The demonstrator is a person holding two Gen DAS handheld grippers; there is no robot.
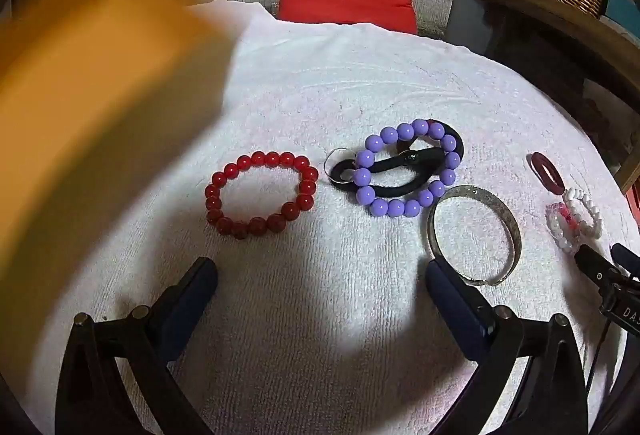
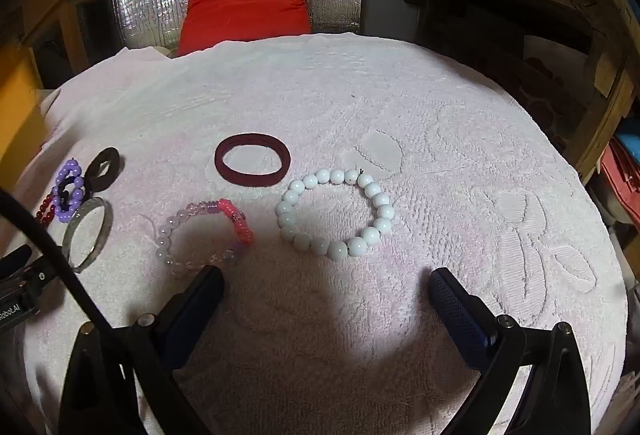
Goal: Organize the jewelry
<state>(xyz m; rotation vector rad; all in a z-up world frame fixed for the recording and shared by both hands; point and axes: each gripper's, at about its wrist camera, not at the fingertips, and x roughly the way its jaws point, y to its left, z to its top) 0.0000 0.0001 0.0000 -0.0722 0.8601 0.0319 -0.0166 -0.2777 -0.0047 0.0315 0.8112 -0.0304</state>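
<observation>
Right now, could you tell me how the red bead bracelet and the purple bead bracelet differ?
The red bead bracelet lies alone, its loop empty; the purple bead bracelet is tangled with a black band crossing its middle. The red beads are dark and glassy, the purple ones pale and matte. Both are round-bead loops lying flat on the white towel.

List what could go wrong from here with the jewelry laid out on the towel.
1. The purple bead bracelet is interlaced with the black band; lifting one would likely drag the other along.
2. The metal bangle lies right beside the open left tool, so a careless reach could knock it.
3. The loose towel may bunch under the open right tool, shifting the white bead bracelet.
</observation>
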